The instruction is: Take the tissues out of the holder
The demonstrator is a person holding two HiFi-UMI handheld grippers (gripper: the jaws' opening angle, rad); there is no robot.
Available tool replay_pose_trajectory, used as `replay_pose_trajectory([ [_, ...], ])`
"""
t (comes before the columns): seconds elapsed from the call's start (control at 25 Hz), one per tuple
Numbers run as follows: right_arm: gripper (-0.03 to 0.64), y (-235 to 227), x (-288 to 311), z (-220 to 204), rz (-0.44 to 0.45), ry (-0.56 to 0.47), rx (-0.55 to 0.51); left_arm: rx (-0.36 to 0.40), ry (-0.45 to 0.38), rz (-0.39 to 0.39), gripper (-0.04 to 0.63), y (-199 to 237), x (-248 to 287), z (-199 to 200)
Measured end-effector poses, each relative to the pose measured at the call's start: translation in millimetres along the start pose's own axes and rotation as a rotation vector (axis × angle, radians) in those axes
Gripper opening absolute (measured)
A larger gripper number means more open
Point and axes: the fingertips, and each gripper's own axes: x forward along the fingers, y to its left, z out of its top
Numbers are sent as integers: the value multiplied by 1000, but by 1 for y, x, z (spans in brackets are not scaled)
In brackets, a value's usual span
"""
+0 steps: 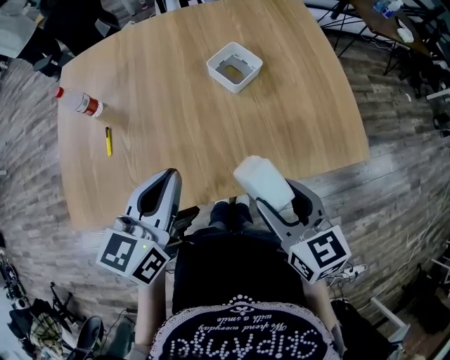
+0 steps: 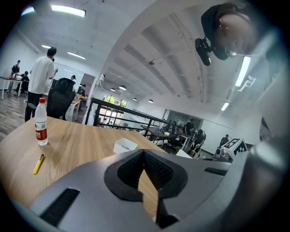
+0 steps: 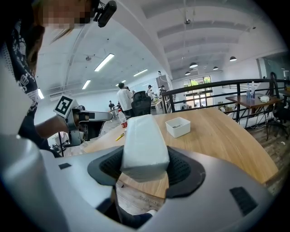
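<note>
Carry your load in over the bare wood of the surface point(image 1: 211, 133) and lower it flat before you let go. Your right hand-held gripper point(image 1: 281, 200) is clamped on the tissue pack point(image 1: 261, 180), which is lifted at the near edge, well apart from the white holder point(image 1: 219, 74). Your left hand-held gripper point(image 1: 167, 180) is together and empty. The bottle point(image 1: 81, 103) and yellow pen point(image 1: 108, 140) lie far left, likely no hindrance.

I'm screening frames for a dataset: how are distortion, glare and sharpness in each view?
Head view: even light, no harsh glare, sharp; the light wooden table bows at its edges from the wide lens. Left gripper view: heavy fisheye, dark corners, the long ceiling light strip blown out. Right gripper view: same fisheye; the white rectangular tissue pack looks sharp.
</note>
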Motion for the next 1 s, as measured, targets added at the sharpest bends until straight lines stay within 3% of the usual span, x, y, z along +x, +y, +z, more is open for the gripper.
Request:
replay_pose_trajectory([
  [1.0,268,4,10,0,4,22,-3,-29,-29,7,5,12,-1,5],
])
